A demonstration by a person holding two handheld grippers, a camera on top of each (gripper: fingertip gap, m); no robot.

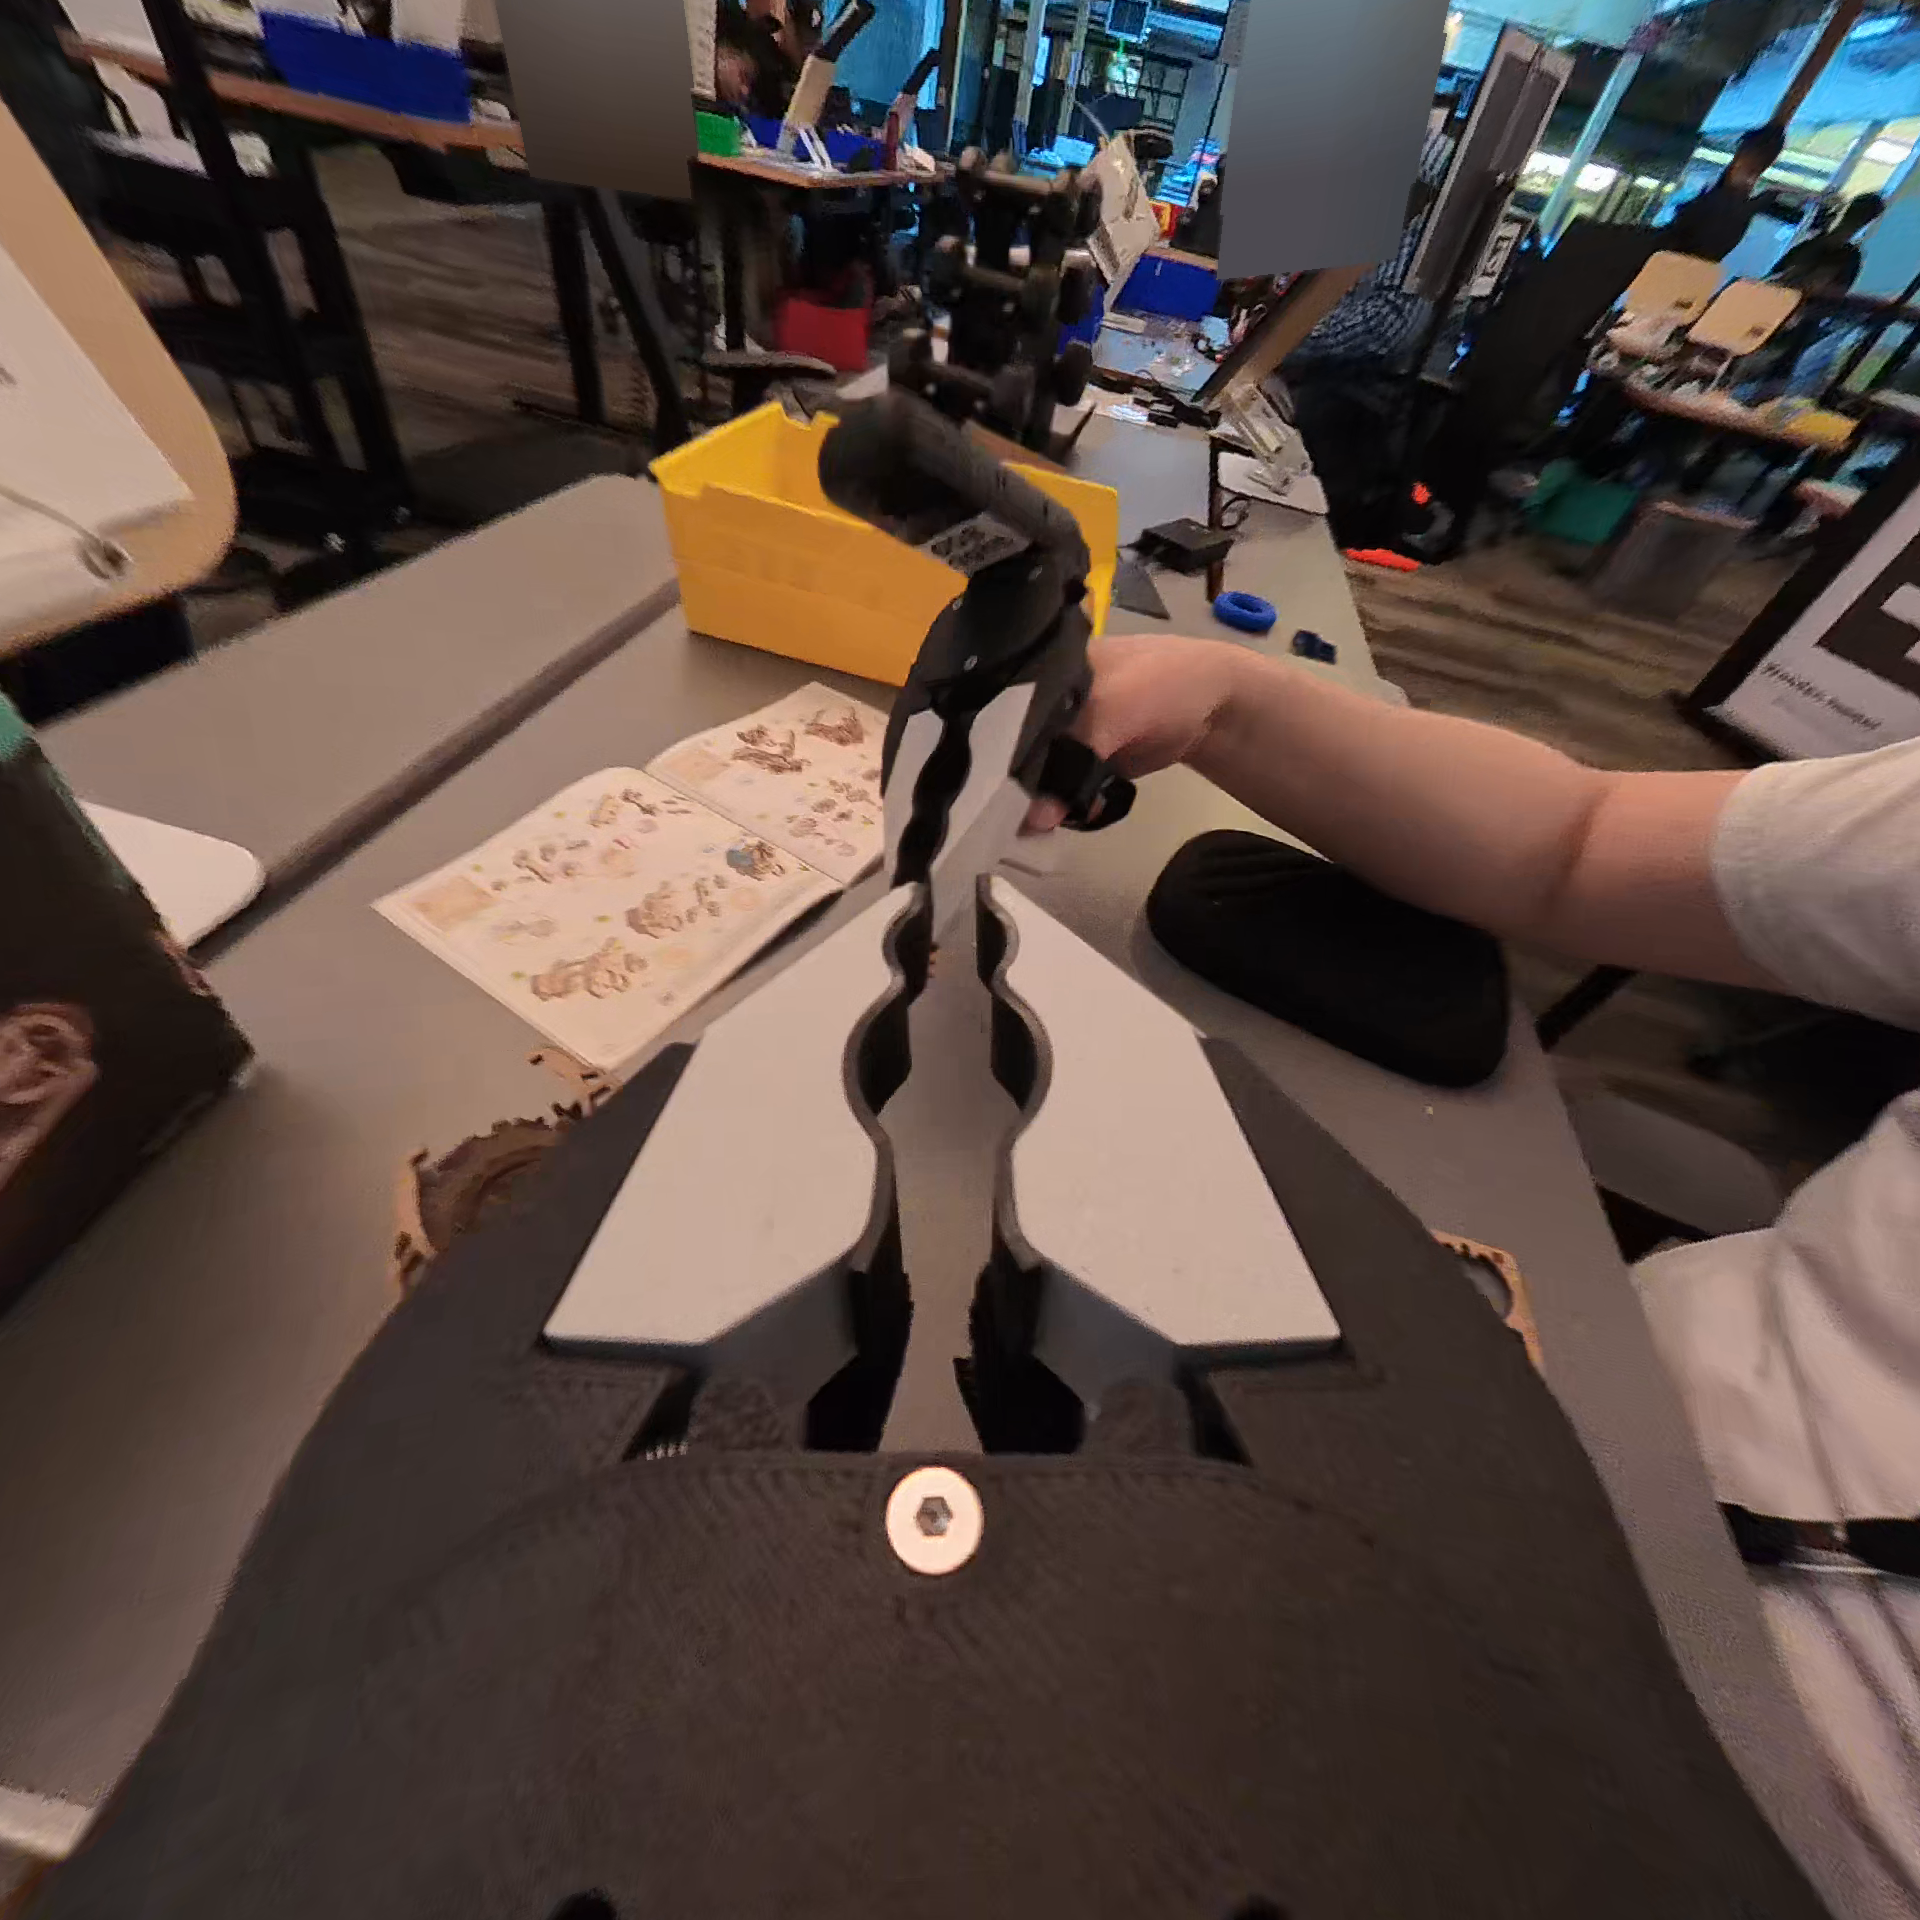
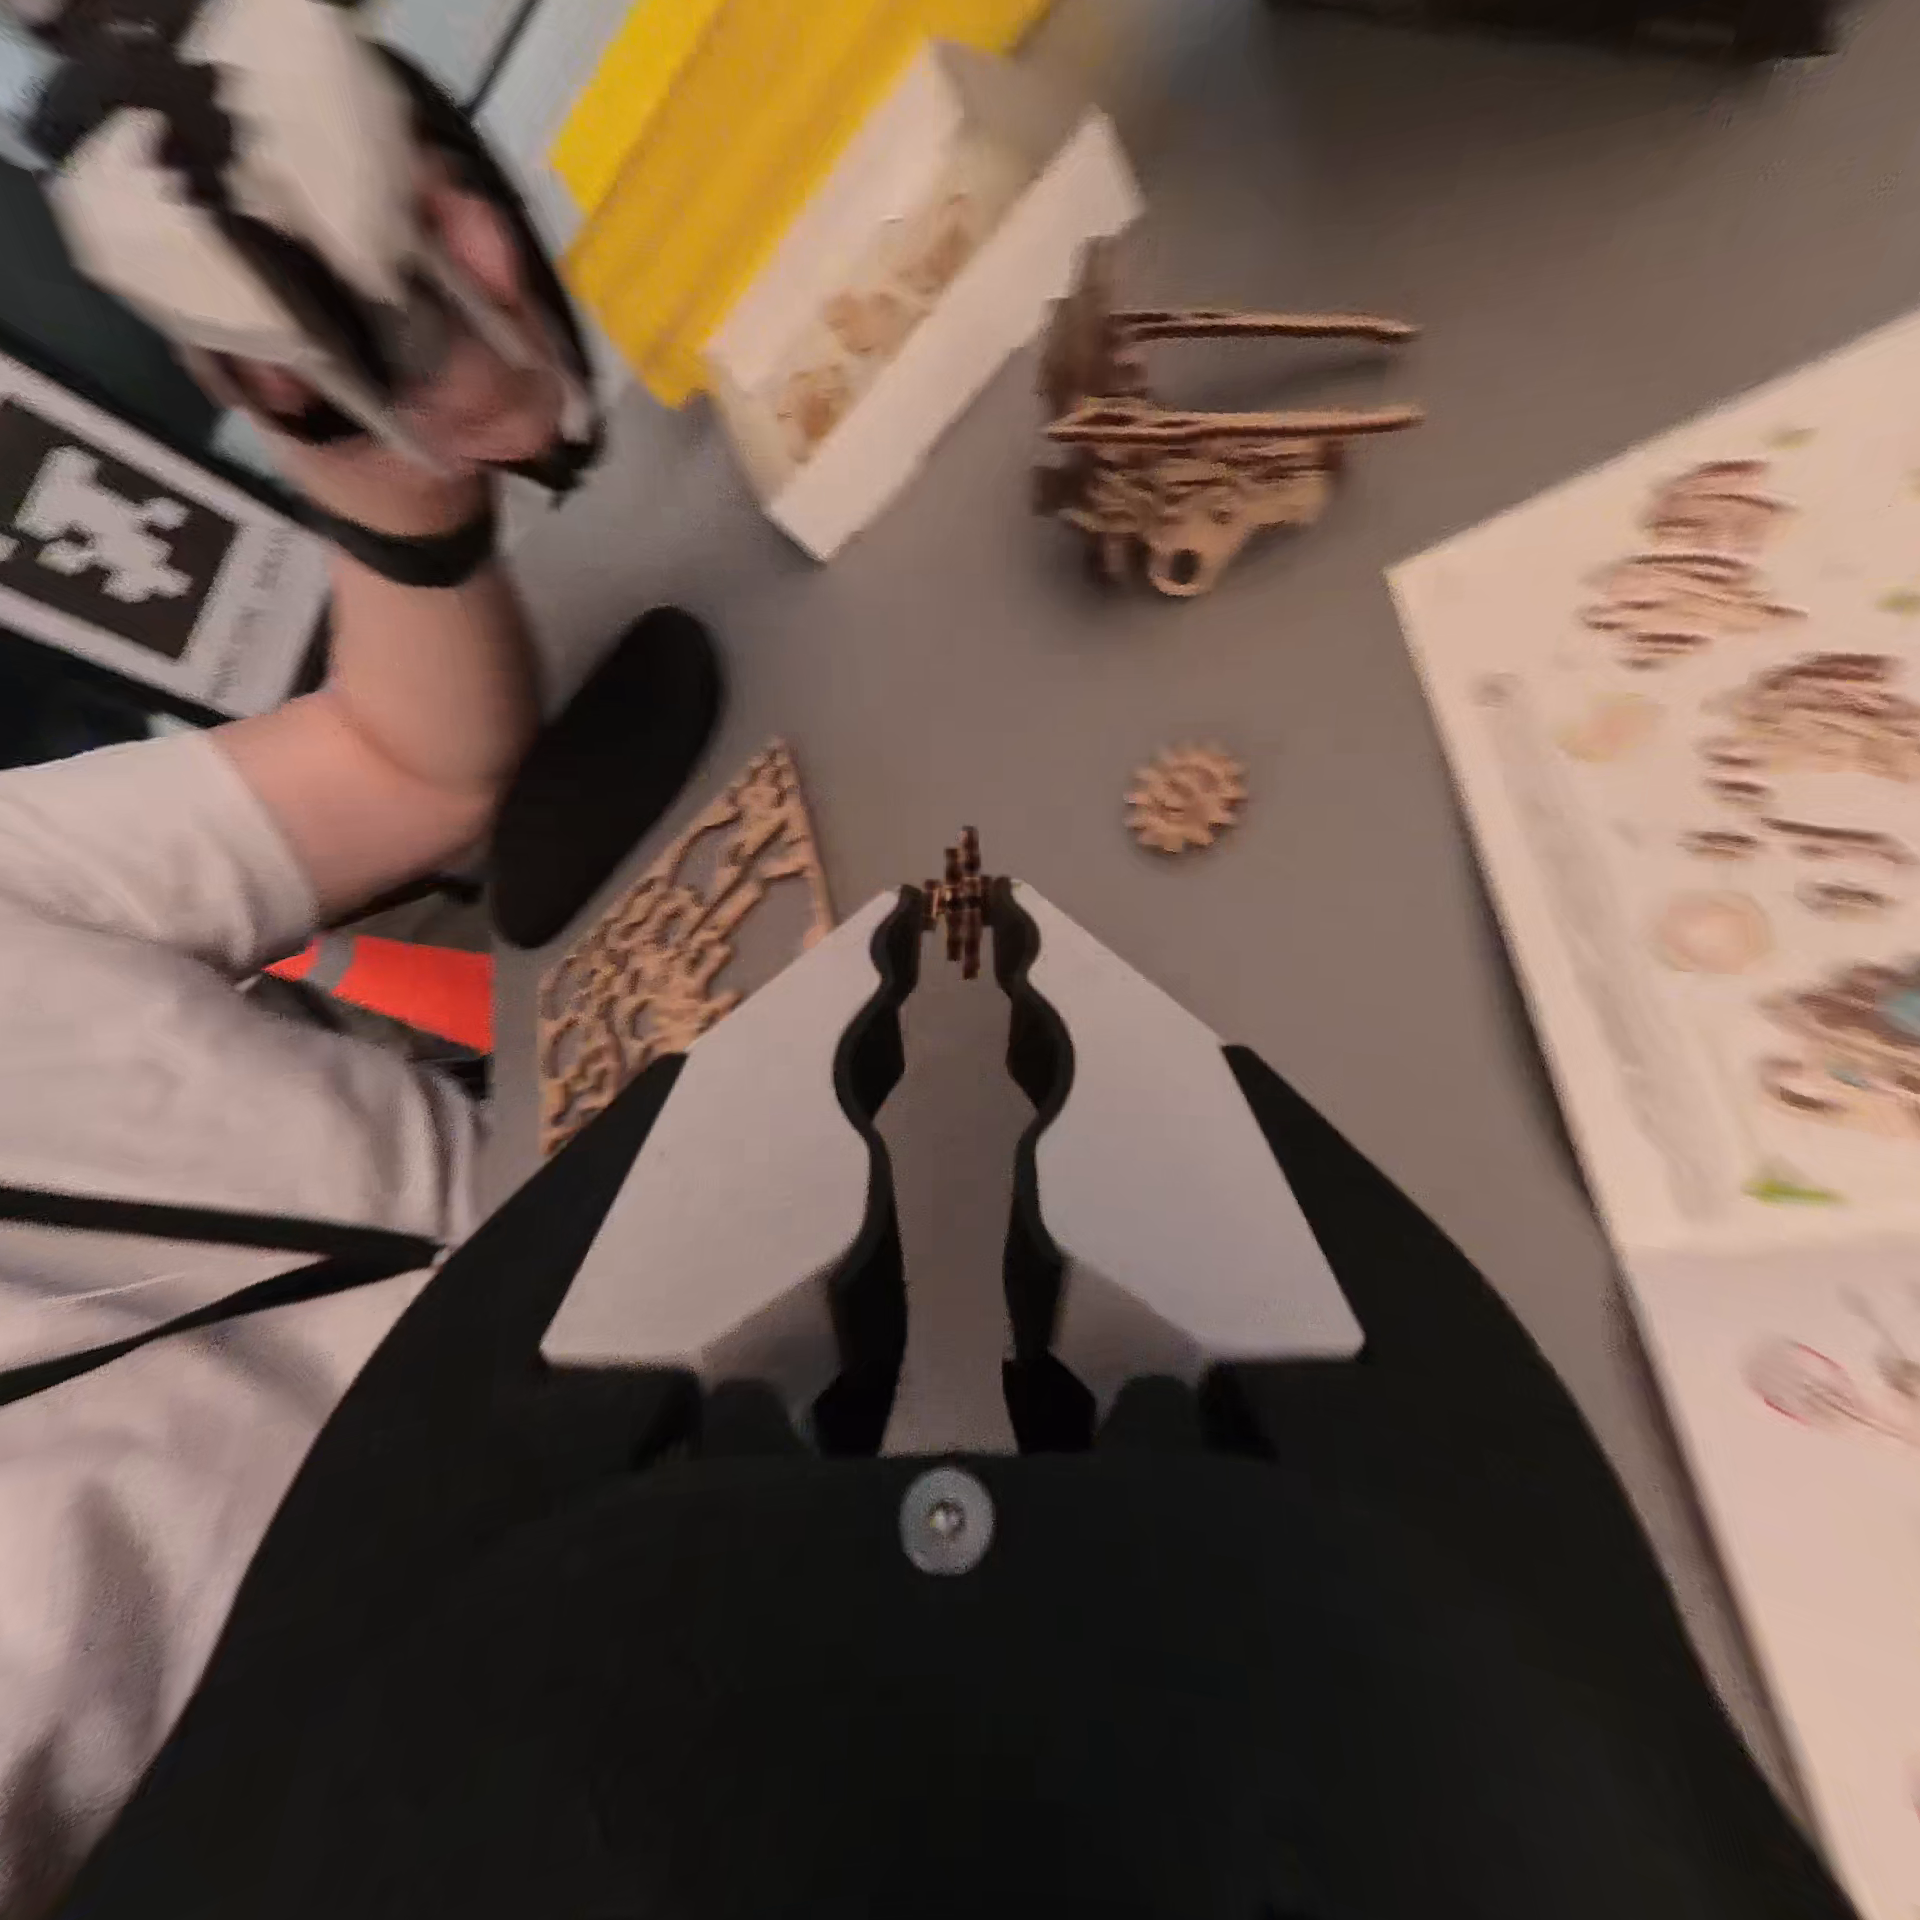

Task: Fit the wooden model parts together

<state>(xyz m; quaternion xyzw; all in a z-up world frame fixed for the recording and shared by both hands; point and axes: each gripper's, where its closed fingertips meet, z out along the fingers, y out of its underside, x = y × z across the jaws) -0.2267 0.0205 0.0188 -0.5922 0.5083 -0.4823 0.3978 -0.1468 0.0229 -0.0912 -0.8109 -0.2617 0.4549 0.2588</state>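
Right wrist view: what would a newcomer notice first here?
First, the small wooden gear pinched upright at the right gripper tips, above the grey table. Beyond it a loose gear lies flat, and the half-built wooden model stands farther back.

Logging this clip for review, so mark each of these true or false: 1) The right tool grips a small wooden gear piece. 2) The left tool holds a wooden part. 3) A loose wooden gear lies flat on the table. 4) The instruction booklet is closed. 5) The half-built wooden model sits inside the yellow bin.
1) True. The right tool pinches a small wooden gear piece at its fingertips.
2) False. The left tool is slightly open with nothing between its fingers.
3) True. A loose wooden gear lies flat on the grey table.
4) False. The instruction booklet lies open.
5) False. The half-built wooden model stands on the table, beside the yellow bin.
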